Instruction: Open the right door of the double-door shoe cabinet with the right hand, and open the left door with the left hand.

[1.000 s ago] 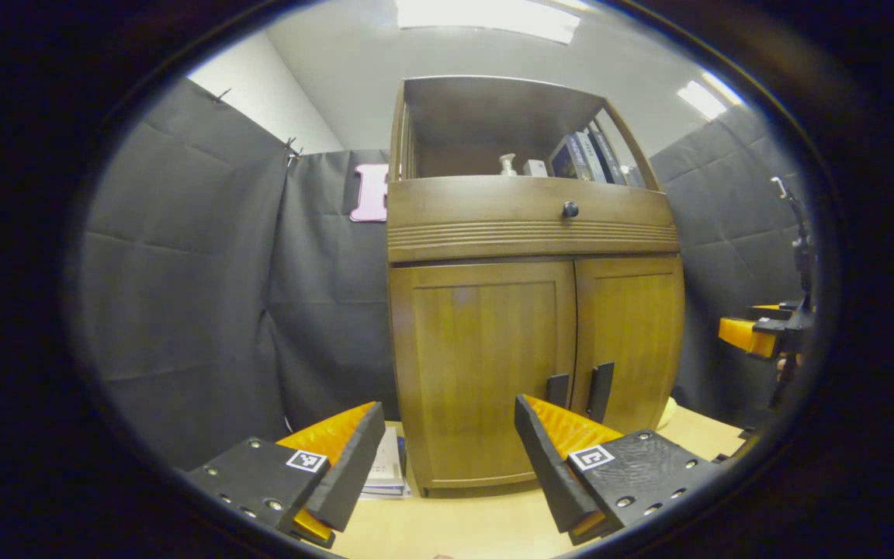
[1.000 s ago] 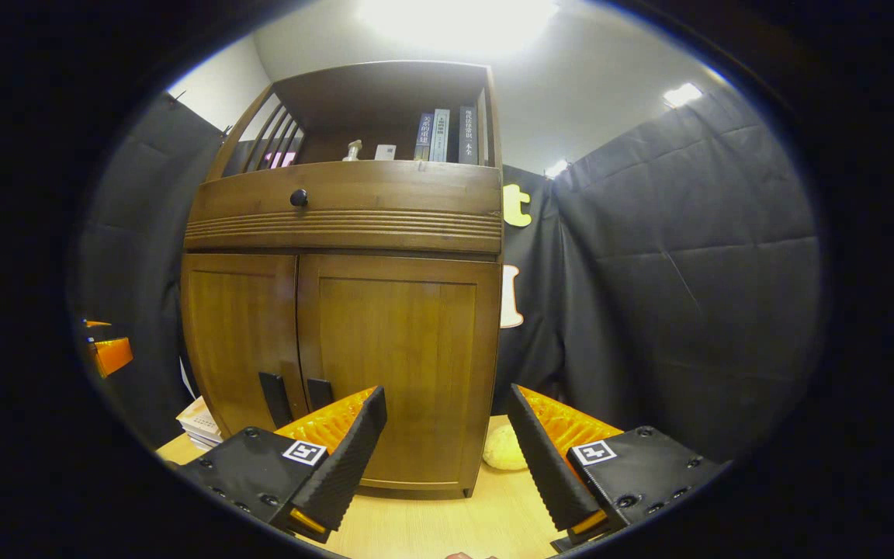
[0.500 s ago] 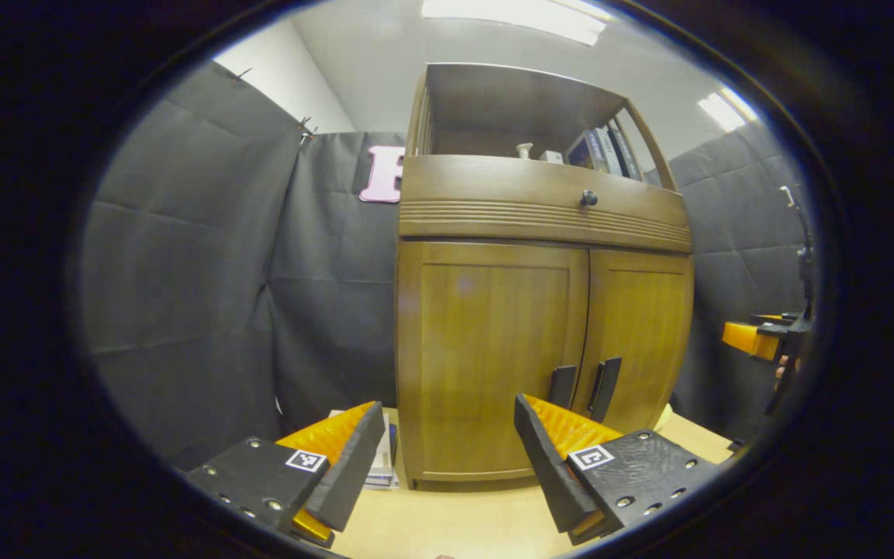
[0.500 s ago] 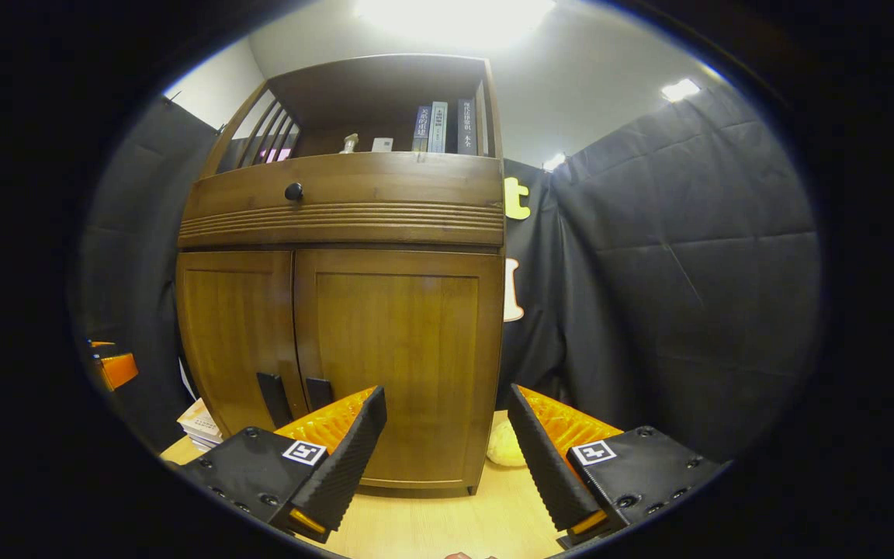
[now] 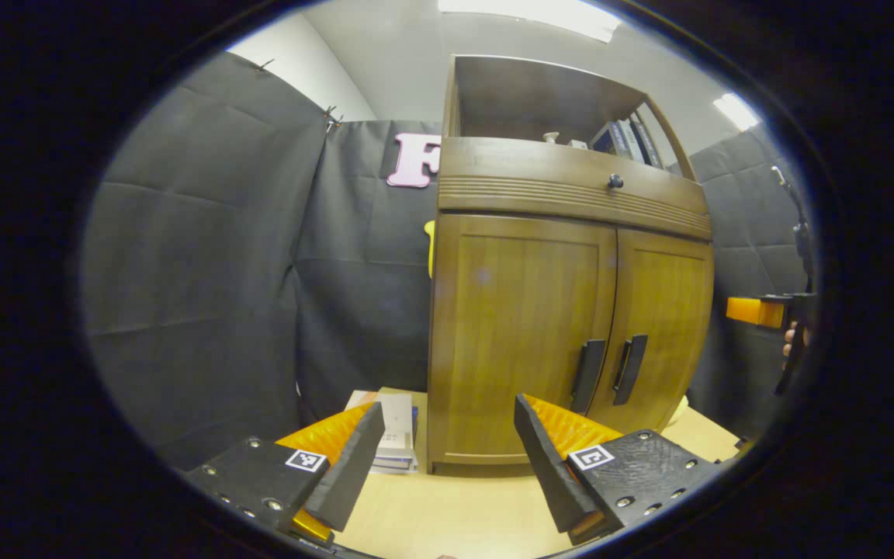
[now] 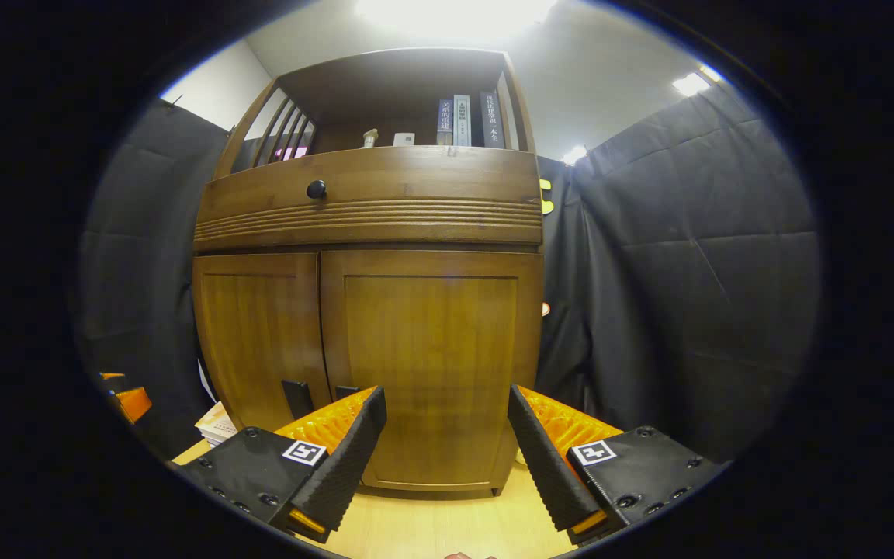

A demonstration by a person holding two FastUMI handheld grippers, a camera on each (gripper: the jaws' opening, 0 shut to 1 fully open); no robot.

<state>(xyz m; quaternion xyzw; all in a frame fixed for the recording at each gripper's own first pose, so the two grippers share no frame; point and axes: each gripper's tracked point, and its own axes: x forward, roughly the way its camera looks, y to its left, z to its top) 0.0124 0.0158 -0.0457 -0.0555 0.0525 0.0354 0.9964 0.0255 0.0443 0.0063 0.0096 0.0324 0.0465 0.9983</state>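
The brown wooden shoe cabinet [image 5: 524, 326] stands on a table with both doors closed. In the left gripper view its left door [image 5: 521, 310] and right door [image 5: 664, 310] meet at two dark vertical handles [image 5: 588, 365]. My left gripper [image 5: 447, 435] is open and empty, well short of the cabinet and facing its left front corner. My right gripper [image 6: 447, 423] is open and empty, facing the right door [image 6: 431, 349] from a short way off. Its left finger partly covers the handles [image 6: 296, 396]. The right gripper [image 5: 757, 310], held by a hand, shows at the far right.
A drawer with a round dark knob [image 6: 316, 189] runs above the doors, under an open shelf with books [image 6: 462, 120]. A stack of books [image 5: 394, 435] lies on the light wooden table [image 5: 455, 512] left of the cabinet. Black cloth walls surround the booth.
In the left gripper view the cabinet has slid right and more of the table and handles shows. In the right gripper view the cabinet has grown larger. Both doors stay closed.
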